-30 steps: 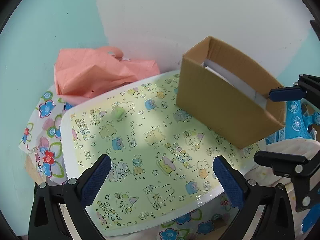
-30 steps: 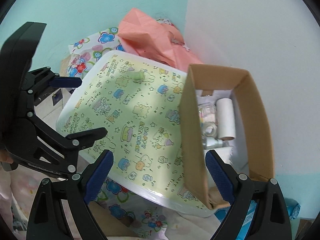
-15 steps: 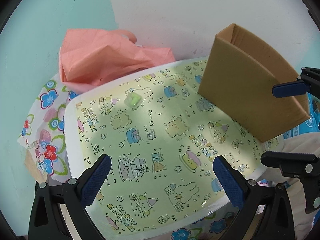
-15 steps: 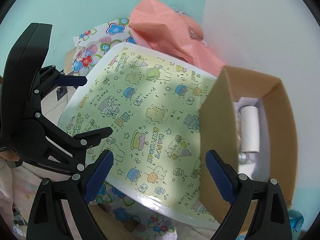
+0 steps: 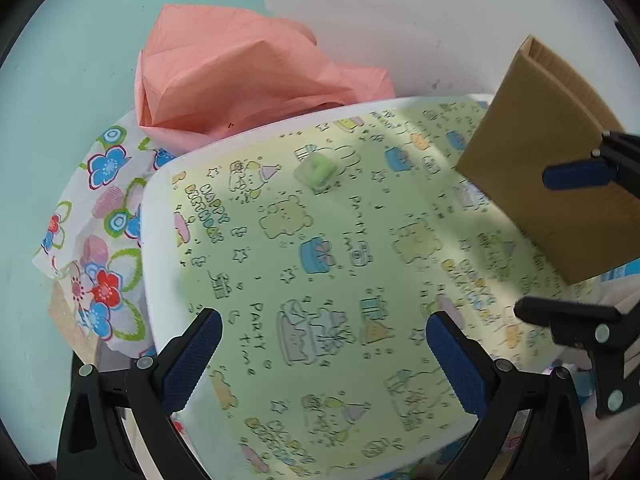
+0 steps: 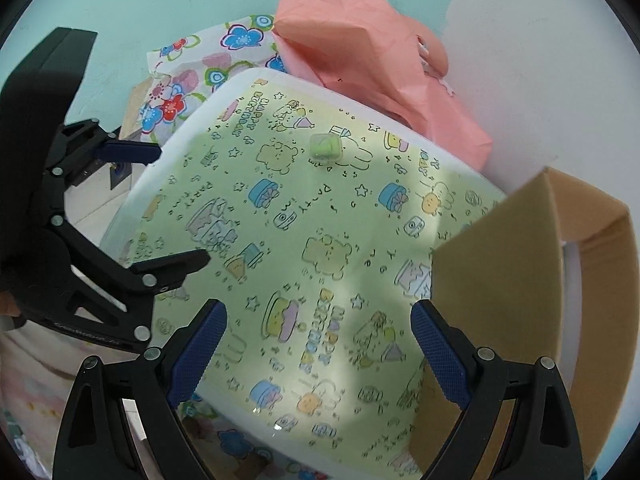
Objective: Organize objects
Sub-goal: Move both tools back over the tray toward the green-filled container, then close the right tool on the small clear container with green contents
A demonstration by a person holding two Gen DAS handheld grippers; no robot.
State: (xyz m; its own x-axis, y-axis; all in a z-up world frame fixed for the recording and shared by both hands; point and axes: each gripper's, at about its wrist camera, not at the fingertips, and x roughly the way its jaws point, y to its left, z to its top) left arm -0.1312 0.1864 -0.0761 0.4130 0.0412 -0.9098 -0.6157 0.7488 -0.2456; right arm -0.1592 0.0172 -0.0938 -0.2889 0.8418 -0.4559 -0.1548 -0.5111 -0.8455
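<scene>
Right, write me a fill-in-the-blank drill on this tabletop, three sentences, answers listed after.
1. The small clear case lying on the patterned table holds something ____ in colour.
2. The crumpled bag behind the table's far edge is ____.
3. Both the left gripper and the right gripper have their jaws ____, with nothing between them.

Missing words: green; pink; open

Cartoon-printed table cover (image 5: 320, 264) repeats "PARTY time" and "HAPPY BIRTHDAY" among cakes and bears, the words running on toward the cardboard box (image 5: 548, 184); the box itself carries no lettering.
</scene>
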